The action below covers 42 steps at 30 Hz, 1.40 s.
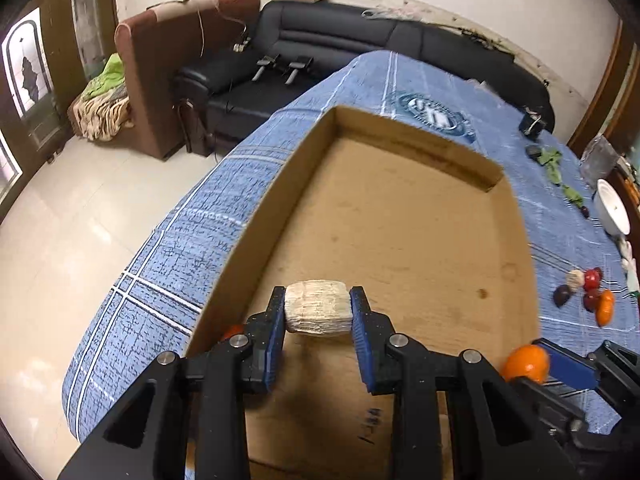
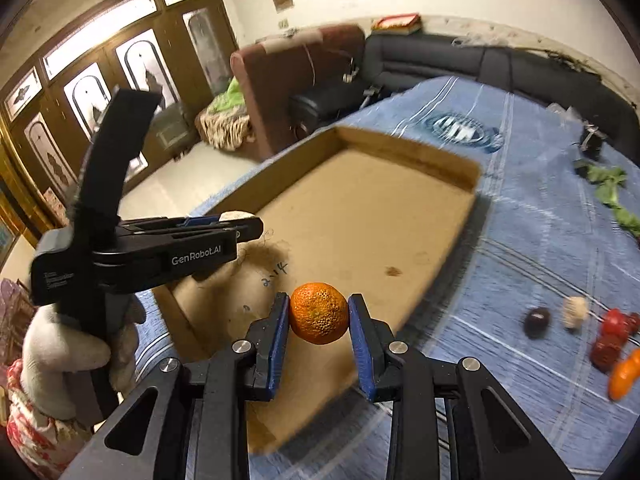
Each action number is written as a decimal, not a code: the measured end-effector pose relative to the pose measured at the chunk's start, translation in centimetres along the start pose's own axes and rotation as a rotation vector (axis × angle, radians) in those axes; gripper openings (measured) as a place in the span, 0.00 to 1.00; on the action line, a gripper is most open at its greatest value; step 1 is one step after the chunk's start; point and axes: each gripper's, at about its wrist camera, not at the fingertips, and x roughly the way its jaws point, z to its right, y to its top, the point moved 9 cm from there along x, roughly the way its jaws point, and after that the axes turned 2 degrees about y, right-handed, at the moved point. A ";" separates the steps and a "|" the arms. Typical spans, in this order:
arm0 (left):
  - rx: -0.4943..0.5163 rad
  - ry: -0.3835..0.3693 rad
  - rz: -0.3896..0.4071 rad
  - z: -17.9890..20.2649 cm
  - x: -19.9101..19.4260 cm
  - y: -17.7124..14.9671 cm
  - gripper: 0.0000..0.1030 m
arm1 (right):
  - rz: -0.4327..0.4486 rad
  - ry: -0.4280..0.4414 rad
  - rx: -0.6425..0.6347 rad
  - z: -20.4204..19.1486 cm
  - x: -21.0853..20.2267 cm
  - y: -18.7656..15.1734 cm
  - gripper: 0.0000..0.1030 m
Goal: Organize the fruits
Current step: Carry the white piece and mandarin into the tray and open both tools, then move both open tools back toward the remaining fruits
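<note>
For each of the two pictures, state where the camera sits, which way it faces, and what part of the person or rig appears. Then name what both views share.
Left wrist: on the left gripper, looking along its fingers over the cardboard tray; it clamps a pale netted fruit.
Right wrist: on the right gripper, facing the tray's near end, clamping an orange; a gloved hand shows.
Shared: tray, blue cloth, sofa, loose fruits.
</note>
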 end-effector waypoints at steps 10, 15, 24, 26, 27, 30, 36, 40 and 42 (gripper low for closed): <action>-0.020 -0.030 -0.010 -0.5 0.6 -0.1 0.30 | -0.060 -0.061 -0.062 -1.1 4.1 -0.3 0.33; -0.039 0.006 0.068 -0.8 -2.4 0.1 0.40 | -0.044 -0.066 -0.070 -1.4 3.3 -0.3 0.34; 0.024 0.161 0.290 1.6 -12.0 -0.5 0.82 | 0.130 -0.118 0.025 0.6 -4.6 -1.1 0.35; 0.048 0.128 0.315 3.1 -13.5 -1.0 0.82 | 0.170 -0.144 0.072 1.7 -6.5 -1.8 0.36; 0.060 0.117 0.328 4.0 -14.2 -1.2 0.82 | 0.191 -0.163 0.101 2.4 -7.6 -2.3 0.36; 0.105 0.115 0.358 6.6 -15.6 -1.7 0.82 | 0.232 -0.207 0.157 3.8 -10.1 -3.9 0.38; 0.176 0.092 0.356 10.7 -16.1 -2.7 0.82 | 0.281 -0.259 0.249 7.0 -13.7 -6.1 0.40; 0.213 0.091 0.356 12.6 -16.3 -3.5 0.82 | 0.308 -0.265 0.299 8.6 -15.2 -7.2 0.42; 0.220 0.091 0.350 13.1 -16.2 -3.6 0.82 | 0.312 -0.259 0.311 9.0 -15.4 -7.5 0.42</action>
